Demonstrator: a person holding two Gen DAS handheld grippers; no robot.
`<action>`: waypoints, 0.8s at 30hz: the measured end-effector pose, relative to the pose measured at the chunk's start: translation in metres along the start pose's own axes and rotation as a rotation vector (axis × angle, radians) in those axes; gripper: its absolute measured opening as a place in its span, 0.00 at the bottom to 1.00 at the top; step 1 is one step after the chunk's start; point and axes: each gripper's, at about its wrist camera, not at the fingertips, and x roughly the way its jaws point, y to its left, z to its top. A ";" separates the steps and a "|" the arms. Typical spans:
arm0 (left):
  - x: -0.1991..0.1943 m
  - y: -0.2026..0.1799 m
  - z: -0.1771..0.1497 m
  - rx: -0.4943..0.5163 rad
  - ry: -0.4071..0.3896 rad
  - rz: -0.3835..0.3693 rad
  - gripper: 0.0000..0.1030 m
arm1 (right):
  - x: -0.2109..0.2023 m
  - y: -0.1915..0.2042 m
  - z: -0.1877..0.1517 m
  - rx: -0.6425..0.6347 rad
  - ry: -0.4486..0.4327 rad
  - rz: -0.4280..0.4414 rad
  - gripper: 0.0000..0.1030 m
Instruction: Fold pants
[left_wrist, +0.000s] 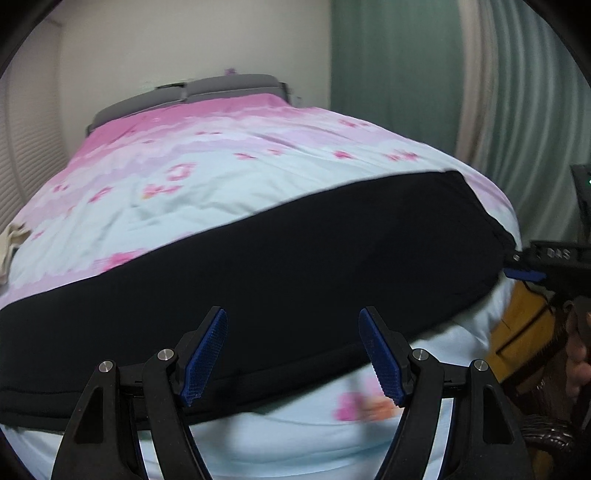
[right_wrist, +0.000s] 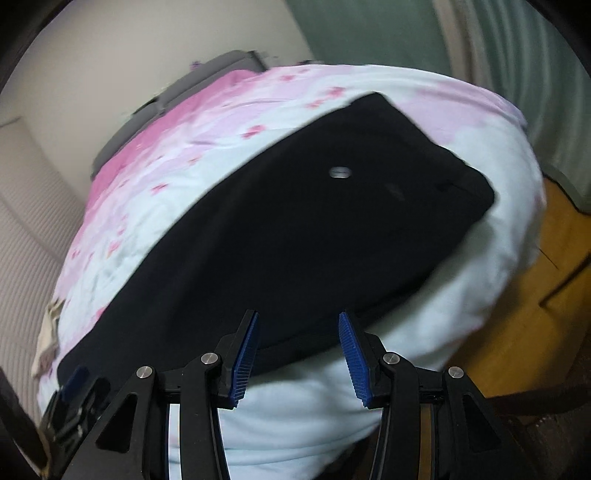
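Black pants (left_wrist: 295, 266) lay flat across the near end of the bed (left_wrist: 207, 158), a long dark band on the pink and pale-blue sheet; they looked already doubled leg over leg, judging by the single narrow strip and stacked edge along the near side, though that was a guess; cross folds seemed left to do, so task perhaps early to midway. Left gripper (left_wrist: 293, 354) hovered over the near edge of the pants with jaws spread wide, holding nothing. Right gripper (right_wrist: 299, 354) was likewise parted and empty, above the near edge toward the broader end; a small pale button-like spot (right_wrist: 339, 172) showed there, so probably the waist, not certain. In the left view the right gripper appeared at the far right edge, a blue pad (left_wrist: 524, 274) just beside the pants corner; touching or not, could not tell. Both frames were motion-blurred; fabric was so dark that seams, layers and folds hardly read; the left end of the pants ran out of frame in the left view and sat behind the gripper body in the right view; cuffs not made out. Pale cloth (left_wrist: 11, 243) at the bed's left edge, unidentified; wood floor (right_wrist: 532, 288) to the right.
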 end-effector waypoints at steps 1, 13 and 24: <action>0.003 -0.010 0.000 0.017 0.005 -0.012 0.71 | 0.002 -0.008 0.001 0.014 0.002 -0.011 0.45; 0.031 -0.060 0.000 0.101 0.056 -0.036 0.71 | 0.043 -0.075 0.006 0.239 0.024 0.050 0.45; 0.047 -0.079 0.010 0.116 0.072 -0.047 0.71 | 0.029 -0.107 0.028 0.279 -0.115 0.033 0.08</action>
